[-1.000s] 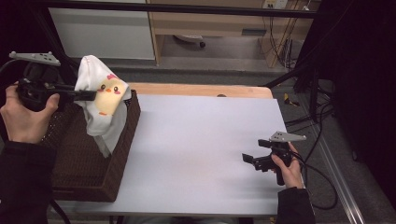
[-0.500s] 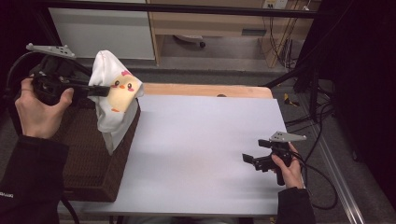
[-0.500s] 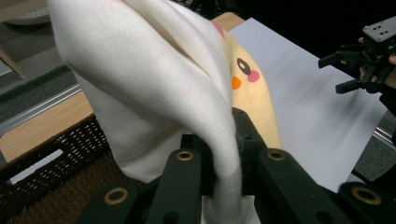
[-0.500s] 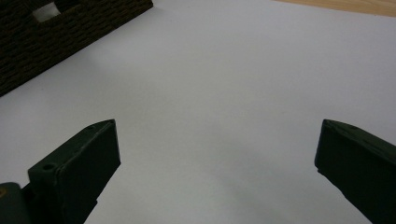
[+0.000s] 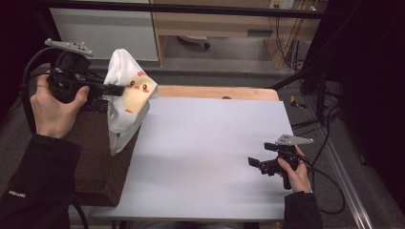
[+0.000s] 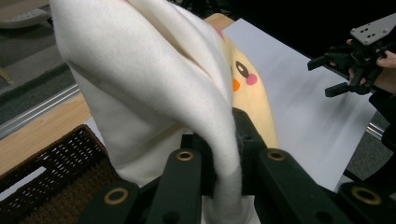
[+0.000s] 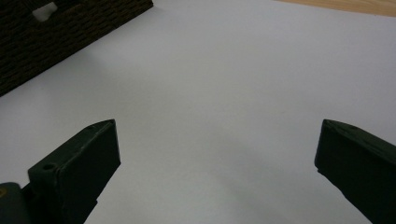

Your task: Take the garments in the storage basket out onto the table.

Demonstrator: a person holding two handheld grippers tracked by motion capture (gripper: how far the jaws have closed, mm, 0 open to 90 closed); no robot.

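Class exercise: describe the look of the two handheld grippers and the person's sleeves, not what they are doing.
Both the left gripper and right gripper are black, each topped by a grey three-cornered plate and trailing a black cable. The black fingers carry brass-coloured rivets. The sleeves are black.

White cloth (image 5: pixel 125 102) with yellow chick print; brown basket (image 5: pixel 98 162).

You wear black long sleeves; the left sleeve (image 5: pixel 40 183) carries small white lettering near its lower edge. Each black gripper, left gripper (image 5: pixel 117 89) and right gripper (image 5: pixel 254 163), has a grey three-cornered plate on top, a trailing black cable, and brass-ringed screw holes on its jaw arms.
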